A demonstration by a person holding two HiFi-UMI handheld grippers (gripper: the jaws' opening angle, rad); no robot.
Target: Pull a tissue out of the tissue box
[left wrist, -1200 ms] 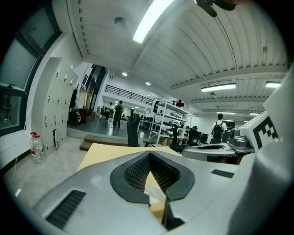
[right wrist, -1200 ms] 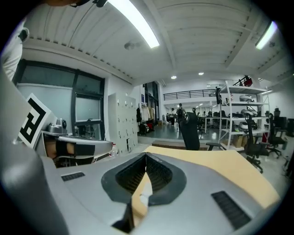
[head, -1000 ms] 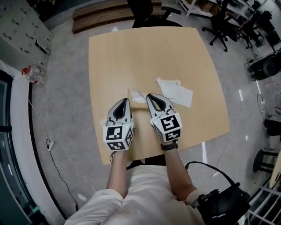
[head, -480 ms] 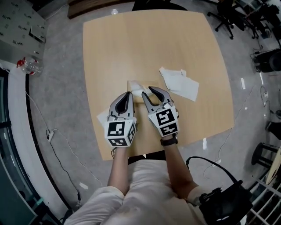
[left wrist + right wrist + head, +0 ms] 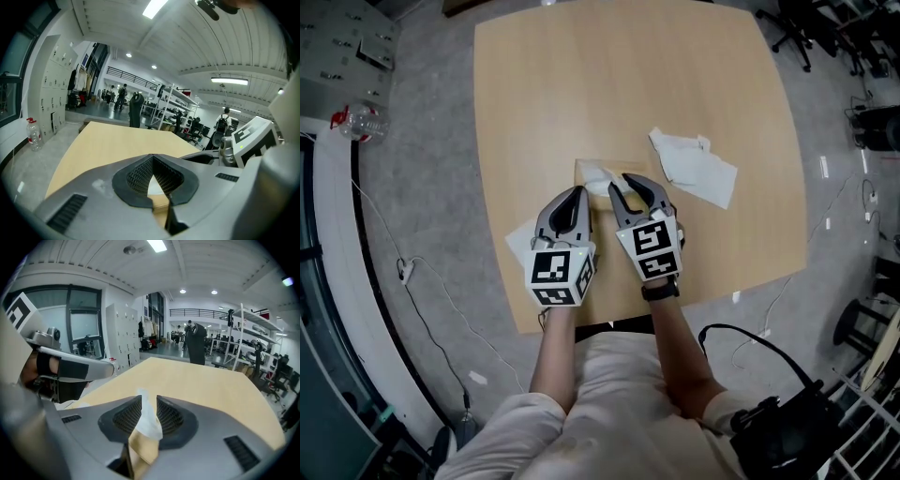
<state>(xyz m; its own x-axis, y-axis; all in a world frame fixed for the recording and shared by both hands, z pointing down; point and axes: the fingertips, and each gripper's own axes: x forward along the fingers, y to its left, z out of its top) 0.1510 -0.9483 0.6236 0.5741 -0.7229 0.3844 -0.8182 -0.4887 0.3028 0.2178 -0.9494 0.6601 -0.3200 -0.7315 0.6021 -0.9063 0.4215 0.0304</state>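
Both grippers have dropped toward the tissue box [image 5: 584, 169]. The right gripper [image 5: 622, 183] has just been opening and its jaws stand wide around the box's tissue [image 5: 149, 420], not pressing it. The left gripper [image 5: 577, 191] is closed.

Large lab workshop, metal shelving [image 5: 255, 331], office chairs [image 5: 795, 26], lockers [image 5: 119, 333]

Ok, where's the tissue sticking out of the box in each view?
Head view: tissue centre, at the right tool's tips.
Right gripper view: low centre, between that tool's jaws, which have just been opening.
Left gripper view: pale sliver low centre, probably it.
Shared landmark: the wooden table.
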